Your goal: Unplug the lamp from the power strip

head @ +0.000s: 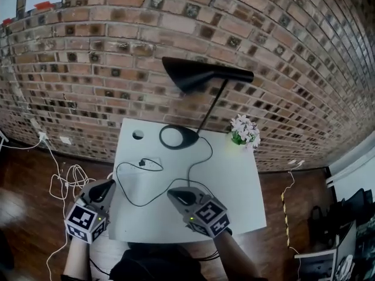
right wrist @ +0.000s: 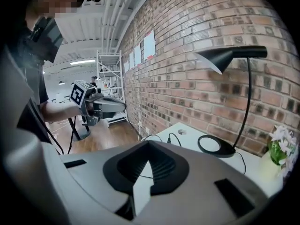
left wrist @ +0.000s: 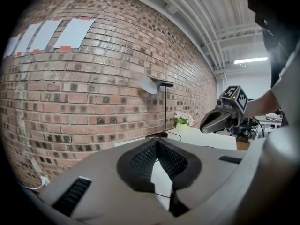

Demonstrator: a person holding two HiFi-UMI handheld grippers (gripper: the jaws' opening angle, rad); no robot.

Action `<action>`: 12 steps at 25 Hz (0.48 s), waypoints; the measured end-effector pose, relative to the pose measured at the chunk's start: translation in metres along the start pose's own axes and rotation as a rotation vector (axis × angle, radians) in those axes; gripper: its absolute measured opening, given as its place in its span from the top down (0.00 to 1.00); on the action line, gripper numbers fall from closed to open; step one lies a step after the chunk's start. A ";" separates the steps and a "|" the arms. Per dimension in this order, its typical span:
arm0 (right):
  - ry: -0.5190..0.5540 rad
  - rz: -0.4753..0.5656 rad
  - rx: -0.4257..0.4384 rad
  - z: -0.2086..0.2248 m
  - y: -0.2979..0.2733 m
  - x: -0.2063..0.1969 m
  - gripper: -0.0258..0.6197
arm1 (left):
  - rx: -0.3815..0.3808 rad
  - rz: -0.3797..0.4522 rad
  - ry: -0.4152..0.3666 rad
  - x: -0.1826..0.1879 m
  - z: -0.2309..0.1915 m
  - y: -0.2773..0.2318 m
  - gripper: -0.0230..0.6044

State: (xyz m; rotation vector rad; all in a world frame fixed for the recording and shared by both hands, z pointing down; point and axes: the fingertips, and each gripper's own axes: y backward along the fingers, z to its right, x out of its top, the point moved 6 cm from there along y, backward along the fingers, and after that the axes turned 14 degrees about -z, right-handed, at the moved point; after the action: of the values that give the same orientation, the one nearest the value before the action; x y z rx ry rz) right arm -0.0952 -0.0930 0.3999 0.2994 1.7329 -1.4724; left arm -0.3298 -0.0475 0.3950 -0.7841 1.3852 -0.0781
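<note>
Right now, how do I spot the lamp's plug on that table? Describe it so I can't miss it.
Find the white table against the brick wall, with the black lamp at its far edge. Its thin black cord loops across the top and ends left of centre at the plug, just nearer than the round hole. The plug is the only small black lump there.
</note>
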 end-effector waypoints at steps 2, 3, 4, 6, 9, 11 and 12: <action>0.002 0.010 -0.013 0.006 0.000 0.003 0.96 | -0.008 0.036 -0.004 0.000 -0.003 -0.009 0.97; 0.001 0.014 -0.019 0.009 0.000 0.004 0.96 | -0.008 0.044 -0.010 0.001 -0.004 -0.013 0.97; -0.001 0.018 -0.025 0.014 0.001 0.005 0.96 | -0.008 0.046 -0.020 0.003 -0.004 -0.017 0.97; 0.000 0.025 -0.033 0.024 0.001 0.007 0.96 | -0.007 0.041 -0.043 0.006 -0.004 -0.025 0.97; 0.024 0.026 -0.038 0.043 -0.003 0.014 0.96 | -0.010 0.025 -0.068 0.011 -0.004 -0.037 0.97; 0.031 0.031 -0.034 0.057 -0.007 0.019 0.96 | -0.008 0.007 -0.074 0.012 -0.005 -0.045 0.97; 0.030 0.036 -0.030 0.064 -0.010 0.021 0.96 | -0.006 -0.003 -0.071 0.013 -0.005 -0.049 0.97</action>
State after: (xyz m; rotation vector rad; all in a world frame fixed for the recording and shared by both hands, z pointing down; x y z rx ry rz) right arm -0.0878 -0.1603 0.3938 0.3366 1.7626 -1.4221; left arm -0.3123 -0.0927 0.4106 -0.7870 1.3176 -0.0484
